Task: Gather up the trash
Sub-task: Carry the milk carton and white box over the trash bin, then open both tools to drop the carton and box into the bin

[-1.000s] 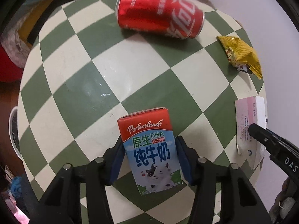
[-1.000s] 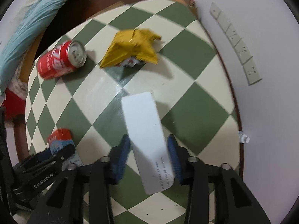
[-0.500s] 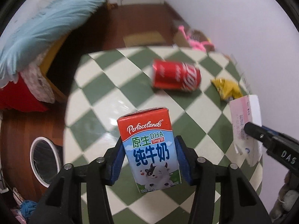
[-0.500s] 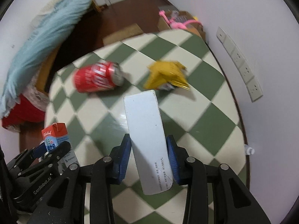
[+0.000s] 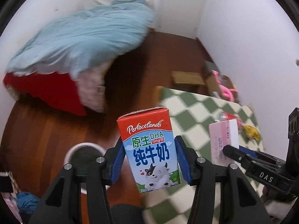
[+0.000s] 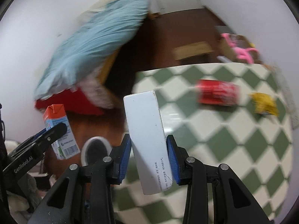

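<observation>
I've got the left hand-held gripper [image 5: 151, 160] clamped on the milk carton [image 5: 149, 150], blue pads pressed on both side faces, carton upright and clear of the worktop [image 5: 188, 112]. It hangs over the wooden floor [image 5: 43, 130], just off the worktop's left edge. A white-rimmed bin [image 5: 82, 155] sits on the floor below and left of the carton, partly hidden behind the left finger.

Right hand-held gripper [image 6: 148, 156] is closed on the white box [image 6: 147, 140], pads on its long narrow sides, box standing on end and tilted slightly. It's held up in the air at the worktop's near-left corner. In the left wrist view the same box shows a pink-and-white face [image 5: 223, 140], right of the carton.

On the checkered worktop I see a red soda can [image 6: 217, 92] lying on its side and a crumpled yellow wrapper [image 6: 265, 104] just beside it, to the right. Both well apart from the grippers.

Background is motion-blurred: a bed with a light blue duvet [image 5: 78, 37] and a red sheet [image 5: 48, 89]; pink item [image 6: 241, 48] past the far worktop edge, can't tell what it is.
</observation>
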`<action>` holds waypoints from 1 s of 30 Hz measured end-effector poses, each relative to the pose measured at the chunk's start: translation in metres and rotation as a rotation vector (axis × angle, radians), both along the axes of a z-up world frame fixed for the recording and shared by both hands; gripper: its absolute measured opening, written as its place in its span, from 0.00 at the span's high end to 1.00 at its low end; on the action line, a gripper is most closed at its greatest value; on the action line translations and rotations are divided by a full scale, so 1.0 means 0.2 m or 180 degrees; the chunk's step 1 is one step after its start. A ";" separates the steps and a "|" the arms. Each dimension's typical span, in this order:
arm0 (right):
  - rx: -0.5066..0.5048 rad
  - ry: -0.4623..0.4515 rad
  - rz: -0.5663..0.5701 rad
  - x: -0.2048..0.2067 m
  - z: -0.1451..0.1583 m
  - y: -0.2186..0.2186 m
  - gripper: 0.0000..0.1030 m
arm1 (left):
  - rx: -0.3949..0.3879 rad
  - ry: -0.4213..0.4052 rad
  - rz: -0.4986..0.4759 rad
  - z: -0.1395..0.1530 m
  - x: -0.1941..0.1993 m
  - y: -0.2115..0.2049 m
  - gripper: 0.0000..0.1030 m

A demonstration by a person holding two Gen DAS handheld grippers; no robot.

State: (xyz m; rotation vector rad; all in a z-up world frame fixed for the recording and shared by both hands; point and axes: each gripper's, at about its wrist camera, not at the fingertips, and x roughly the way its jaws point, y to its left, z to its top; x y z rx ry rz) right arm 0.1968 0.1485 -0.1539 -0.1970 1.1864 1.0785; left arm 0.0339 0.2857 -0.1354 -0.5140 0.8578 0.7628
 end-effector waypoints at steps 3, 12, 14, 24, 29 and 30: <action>0.0002 0.0124 0.0312 -0.28 -0.05 0.26 0.61 | -0.0086 0.0067 0.0222 -0.06 -0.25 0.19 0.53; -0.0516 0.0515 0.0822 -0.86 -0.56 0.88 0.61 | -0.0922 0.0377 0.0965 -0.69 -0.85 0.75 0.53; -0.0663 0.0603 0.0861 -0.94 -0.71 0.99 0.61 | -0.1125 0.0397 0.1044 -0.82 -0.90 0.82 0.53; -0.1232 0.0795 0.1107 -1.20 -1.28 1.42 0.61 | -0.1698 0.0322 0.1487 -1.19 -1.11 0.98 0.10; -0.1309 0.0808 0.1220 -1.22 -1.38 1.52 0.17 | -0.1451 0.0486 0.1774 -1.17 -1.26 0.97 0.08; -0.1290 0.0826 0.1258 -1.23 -1.40 1.52 0.10 | -0.1362 0.0535 0.1824 -1.16 -1.27 0.95 0.08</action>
